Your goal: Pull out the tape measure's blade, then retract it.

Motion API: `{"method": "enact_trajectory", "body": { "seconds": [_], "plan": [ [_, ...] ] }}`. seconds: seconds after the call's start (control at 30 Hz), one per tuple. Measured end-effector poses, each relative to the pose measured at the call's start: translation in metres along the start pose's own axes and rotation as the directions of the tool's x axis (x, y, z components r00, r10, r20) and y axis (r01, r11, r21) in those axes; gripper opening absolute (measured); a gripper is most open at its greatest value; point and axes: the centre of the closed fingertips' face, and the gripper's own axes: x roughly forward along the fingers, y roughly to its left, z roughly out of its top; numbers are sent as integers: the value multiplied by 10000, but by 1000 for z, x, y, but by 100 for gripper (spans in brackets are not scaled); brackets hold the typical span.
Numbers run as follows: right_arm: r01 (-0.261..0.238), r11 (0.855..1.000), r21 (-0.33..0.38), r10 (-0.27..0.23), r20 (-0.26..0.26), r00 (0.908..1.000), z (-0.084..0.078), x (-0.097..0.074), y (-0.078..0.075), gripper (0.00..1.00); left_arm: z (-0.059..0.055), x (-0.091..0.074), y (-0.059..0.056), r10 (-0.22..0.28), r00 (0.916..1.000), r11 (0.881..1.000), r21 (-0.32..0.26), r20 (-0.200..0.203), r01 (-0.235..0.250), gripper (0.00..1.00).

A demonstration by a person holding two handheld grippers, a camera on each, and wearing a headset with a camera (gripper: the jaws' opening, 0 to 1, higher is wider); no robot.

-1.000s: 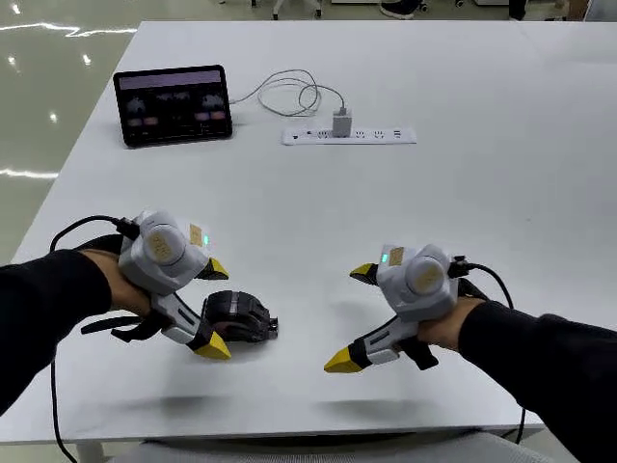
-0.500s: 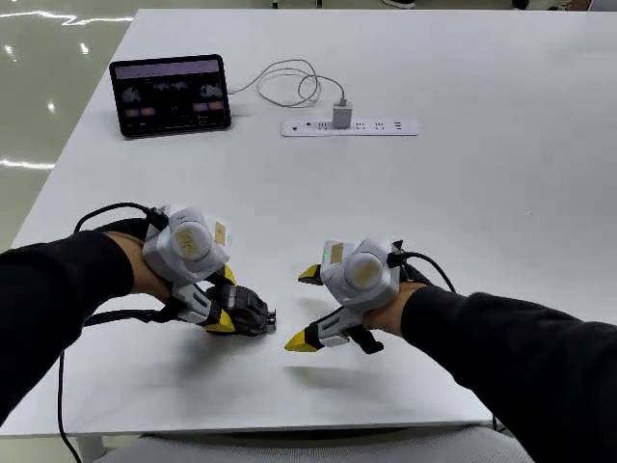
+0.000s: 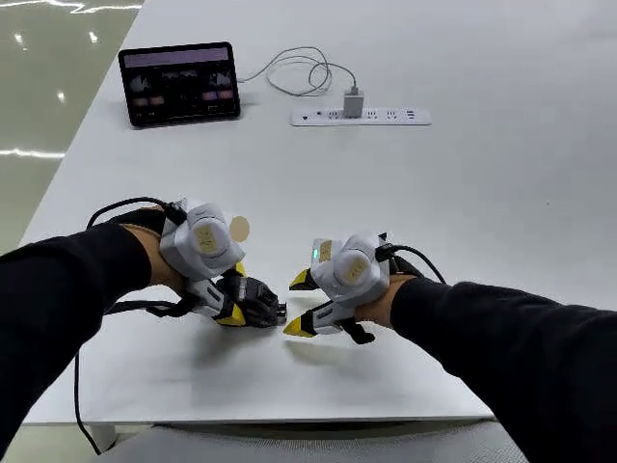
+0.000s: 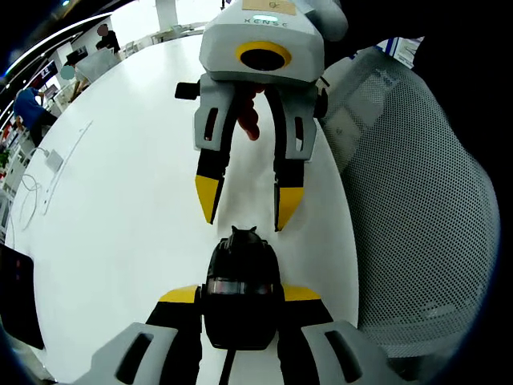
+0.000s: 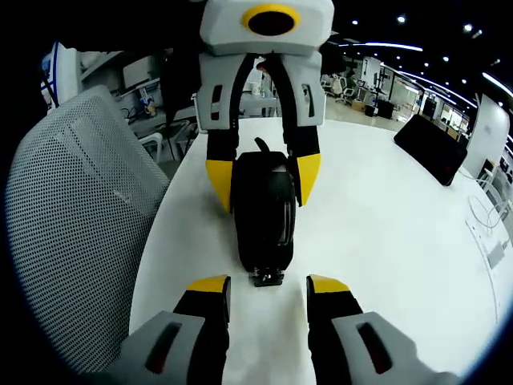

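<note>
White worktop [image 3: 434, 241]; well this side of the tablet [image 3: 180, 82], left tongs [image 3: 235, 292] clamp the tape [image 3: 255, 301]. Right tongs [image 3: 296, 306] gape astride its hook [image 5: 267, 278]. Pull-out looks unstarted: next, pinch hook, draw straight.

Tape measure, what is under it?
The white table shows around the tape measure, held between the jaws of the left gripper. The patch beneath is covered by its black case.

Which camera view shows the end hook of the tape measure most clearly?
The right gripper view: the end hook faces the camera, close before the open right gripper. In the left gripper view the tape measure case hides most of it. In the head view it is a tiny tab.
</note>
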Motion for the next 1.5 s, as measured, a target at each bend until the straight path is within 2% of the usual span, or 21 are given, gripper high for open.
{"method": "enact_trajectory", "body": {
  "seconds": [0.13,0.27,0.47,0.5,0.77,0.83,1.23,1.5],
  "plan": [
    [-304,9991,-308,295,-279,9992,-2,6,4,26,-1,-1,0,88,9999,10000,-25,139,-88,31],
    [-481,9987,-140,476,-340,9983,-1,10,4,23,-1,0,0,8,9999,10000,34,133,-9,31],
    [-360,9989,-291,340,-668,9972,-4,17,0,13,-2,0,1,-104,9999,9999,-104,115,105,32],
    [-219,9985,-505,183,-696,9974,-4,16,-2,12,-2,1,1,-105,9999,9999,-88,92,106,32],
    [-312,9994,-176,300,-660,9974,-6,15,-1,10,-2,0,1,-167,9998,9997,-163,109,169,32],
    [-279,9987,-416,250,-669,9974,-6,13,0,10,-2,0,1,-156,9998,9998,-142,153,158,32],
    [-282,9992,-292,260,-725,9970,-17,6,-4,9,-1,2,4,-70,9998,9989,-456,206,79,32],
    [-326,9993,-196,311,-745,9967,-20,2,-2,9,-2,3,5,-72,9998,9991,-425,210,81,32]
  ]
}}
